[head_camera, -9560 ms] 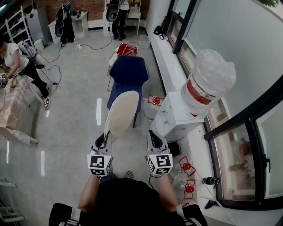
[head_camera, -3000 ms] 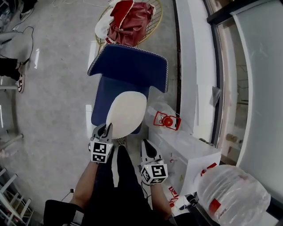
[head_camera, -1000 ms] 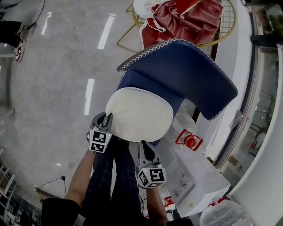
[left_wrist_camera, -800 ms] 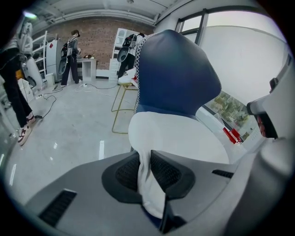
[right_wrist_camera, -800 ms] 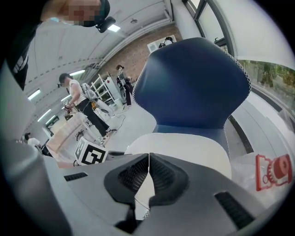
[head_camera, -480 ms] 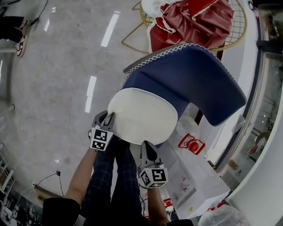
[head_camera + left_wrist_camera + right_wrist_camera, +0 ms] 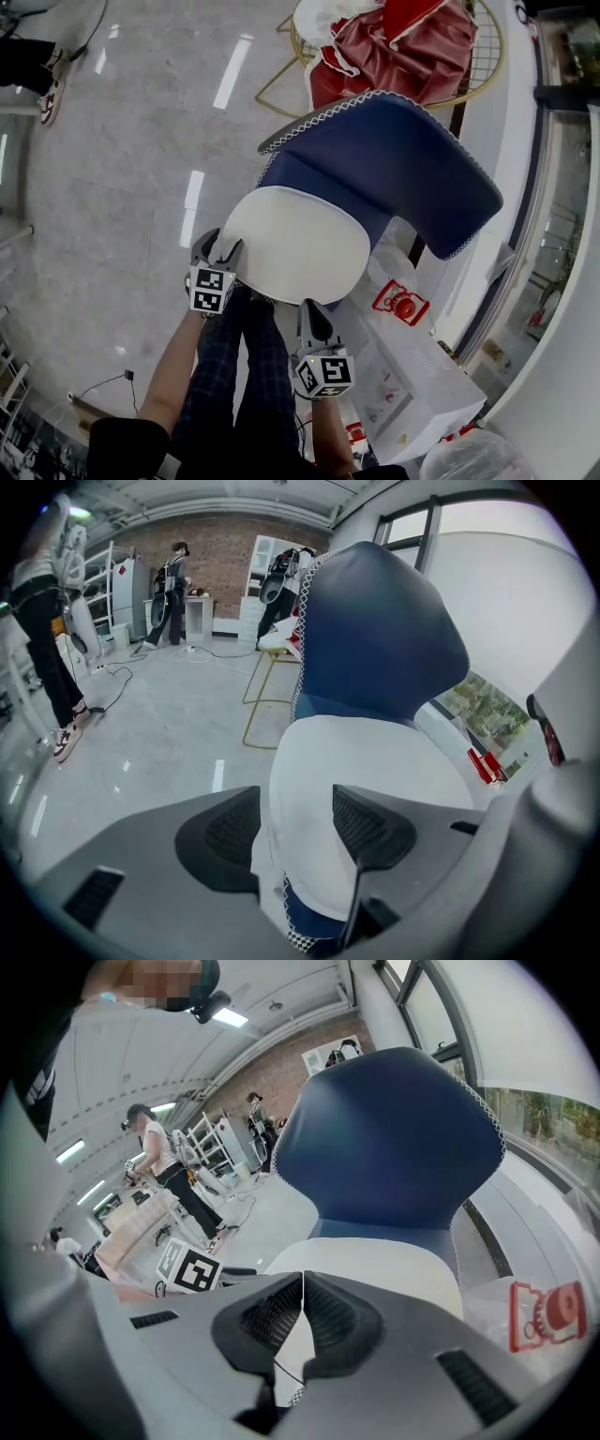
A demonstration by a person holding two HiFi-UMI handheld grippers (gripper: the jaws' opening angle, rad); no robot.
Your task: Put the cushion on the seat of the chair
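**Cushion** (image 7: 295,244): cream, rounded. It lies flat on the seat of the chair, front edge at the seat's front lip, rear edge near the foot of the backrest.

**Chair** (image 7: 412,169): blue, pale stitching along the rim, seat almost wholly covered.

**Left gripper** (image 7: 226,251): released. Its jaws have just been opening and now stand wide, with the cushion's near-left edge between them but not pinched.

**Right gripper** (image 7: 308,309): clenched on nothing, tips just beside the cushion's front edge.

**Step in hand, as I judge it:** letting go and clearing off.
- Draw the left gripper straight back along its own line, jaws kept wide, so neither pad drags the edge.
- Don't lift while backing out.
- If the cushion sits forward, push it home with the closed right tips.
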